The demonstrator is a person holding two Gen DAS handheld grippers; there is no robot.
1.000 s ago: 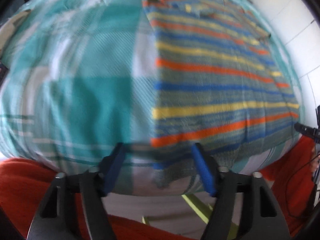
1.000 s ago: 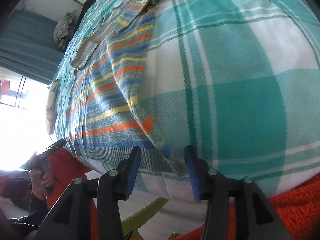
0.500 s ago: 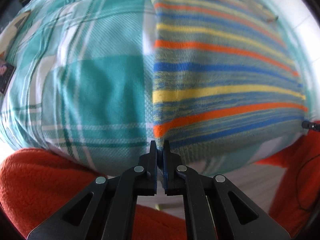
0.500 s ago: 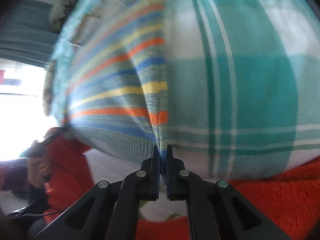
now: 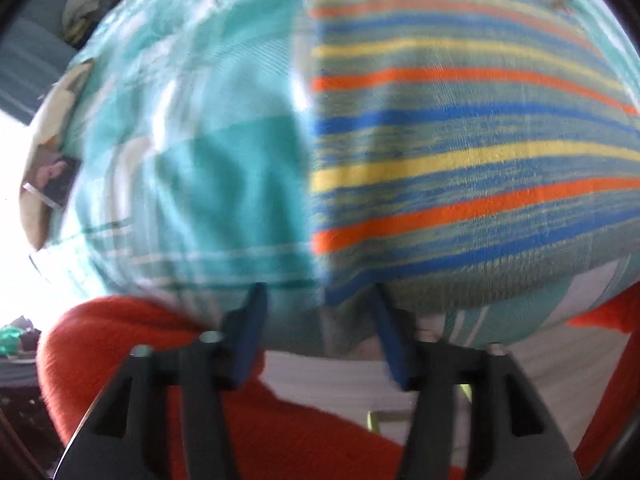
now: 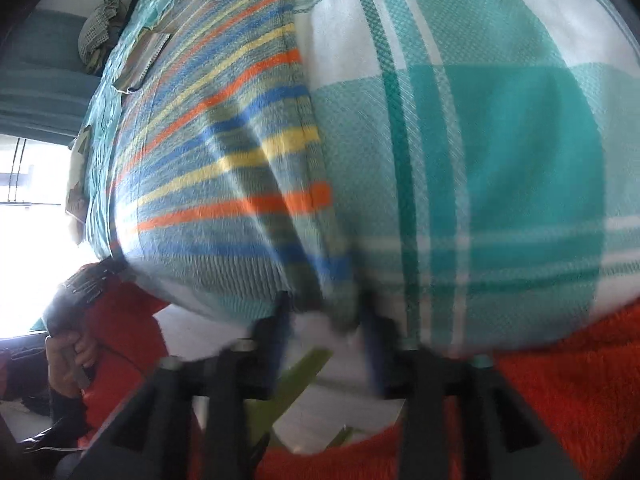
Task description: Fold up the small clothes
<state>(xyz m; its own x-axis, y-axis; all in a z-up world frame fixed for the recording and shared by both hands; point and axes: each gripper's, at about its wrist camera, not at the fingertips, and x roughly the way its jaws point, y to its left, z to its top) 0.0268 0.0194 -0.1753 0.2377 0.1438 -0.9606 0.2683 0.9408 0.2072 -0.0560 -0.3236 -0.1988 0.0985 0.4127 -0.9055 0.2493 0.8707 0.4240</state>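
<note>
A small striped garment [image 5: 460,152], grey-green with orange, yellow and blue stripes, lies flat on a teal and white checked bedspread [image 5: 192,152]. My left gripper [image 5: 318,320] is open, its blue pads on either side of the garment's near left hem corner. The garment also shows in the right wrist view [image 6: 224,168], on the bedspread [image 6: 500,140], with a raised crease near its right edge. My right gripper [image 6: 324,320] is open at the near right hem corner, which hangs between its pads. Both views are motion-blurred.
The bed's front edge is just ahead of both grippers. An orange fleece [image 5: 132,344] lies below the bed edge, also in the right wrist view [image 6: 560,380]. A bundle of clothes [image 6: 98,28] sits at the far end. The left hand [image 6: 72,356] shows at left.
Both grippers were open a second ago, shut on the garment's hem corners half a second ago, and are now open again. The hem has dropped back to the bed edge.
</note>
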